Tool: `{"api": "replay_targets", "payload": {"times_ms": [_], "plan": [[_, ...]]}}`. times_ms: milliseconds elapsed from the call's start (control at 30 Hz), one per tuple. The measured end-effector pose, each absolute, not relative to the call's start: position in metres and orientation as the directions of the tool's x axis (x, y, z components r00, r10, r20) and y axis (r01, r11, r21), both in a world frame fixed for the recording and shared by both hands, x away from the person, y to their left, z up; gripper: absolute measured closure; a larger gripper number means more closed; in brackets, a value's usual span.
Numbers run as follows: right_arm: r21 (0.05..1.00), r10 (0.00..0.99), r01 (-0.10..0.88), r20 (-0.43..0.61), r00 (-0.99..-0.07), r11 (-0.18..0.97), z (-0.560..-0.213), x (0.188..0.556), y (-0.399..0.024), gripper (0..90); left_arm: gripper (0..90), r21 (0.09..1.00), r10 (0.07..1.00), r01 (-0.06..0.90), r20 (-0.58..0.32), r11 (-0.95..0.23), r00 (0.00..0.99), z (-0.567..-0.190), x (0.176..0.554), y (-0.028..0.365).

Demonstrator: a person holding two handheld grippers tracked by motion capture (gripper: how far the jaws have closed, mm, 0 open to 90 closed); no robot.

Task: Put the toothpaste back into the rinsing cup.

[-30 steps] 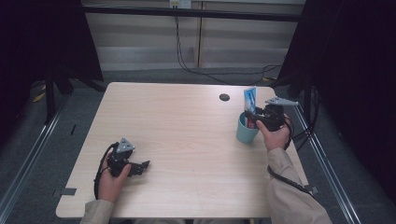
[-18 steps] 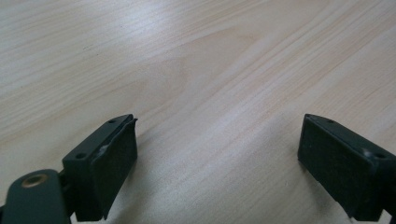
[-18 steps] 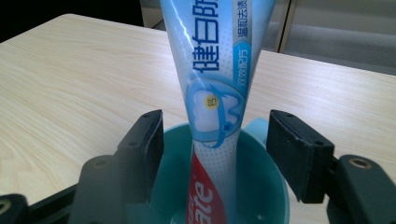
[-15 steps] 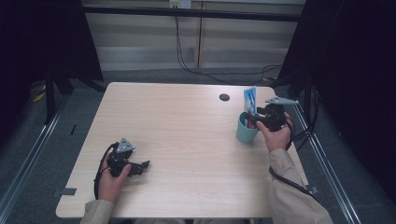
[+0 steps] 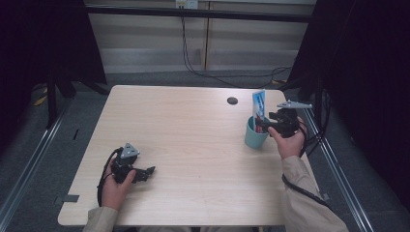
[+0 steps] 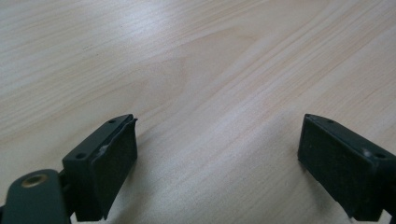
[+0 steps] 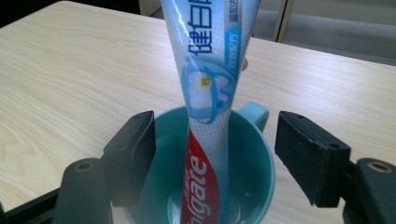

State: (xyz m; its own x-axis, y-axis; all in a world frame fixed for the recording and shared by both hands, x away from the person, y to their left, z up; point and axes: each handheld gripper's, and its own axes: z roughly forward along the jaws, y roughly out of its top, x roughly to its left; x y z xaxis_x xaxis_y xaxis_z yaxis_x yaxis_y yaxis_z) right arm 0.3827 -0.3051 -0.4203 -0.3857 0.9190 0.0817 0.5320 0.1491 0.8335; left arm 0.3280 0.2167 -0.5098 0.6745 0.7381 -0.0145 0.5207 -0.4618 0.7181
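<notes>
A toothpaste tube (image 7: 205,93) stands nearly upright inside a teal mug (image 7: 252,163), its lower end down in the mug and its flat crimped end rising well above the rim. The tube is glossy plastic, pale blue and white in its upper part with a picture of a white tooth ringed by a blue swirl and a small yellow dot, and red lower down, where the white lettering "Colgate" runs lengthwise; Chinese characters in white sit near the top, too cropped to read fully. The mug is round, smooth and matt, with a small handle on the side away from the gripper's camera. In the high view the mug (image 5: 255,136) stands near the right edge of the table (image 5: 193,135), a pale wood-grain top with rounded corners and a dark round grommet (image 5: 232,100) near its far edge. The right gripper (image 7: 217,158) has its jaws on either side of the tube; they have just been opening, and the black, faintly textured pads stand clear of it without touching. The left gripper (image 6: 217,158), near the table's front left, hovers low over bare wood with its jaws wide apart and nothing between them.
</notes>
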Motion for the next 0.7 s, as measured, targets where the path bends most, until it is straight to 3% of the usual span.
{"api": "replay_targets", "payload": {"times_ms": [700], "plan": [[0.820, 0.904, 0.540, 0.070, -0.423, 0.190, -0.413, 0.372, -0.307, 21.9, 11.6, 0.718, 0.738, 0.520, -0.014, -0.462, 0.674, -0.510, 0.328, 0.217]]}}
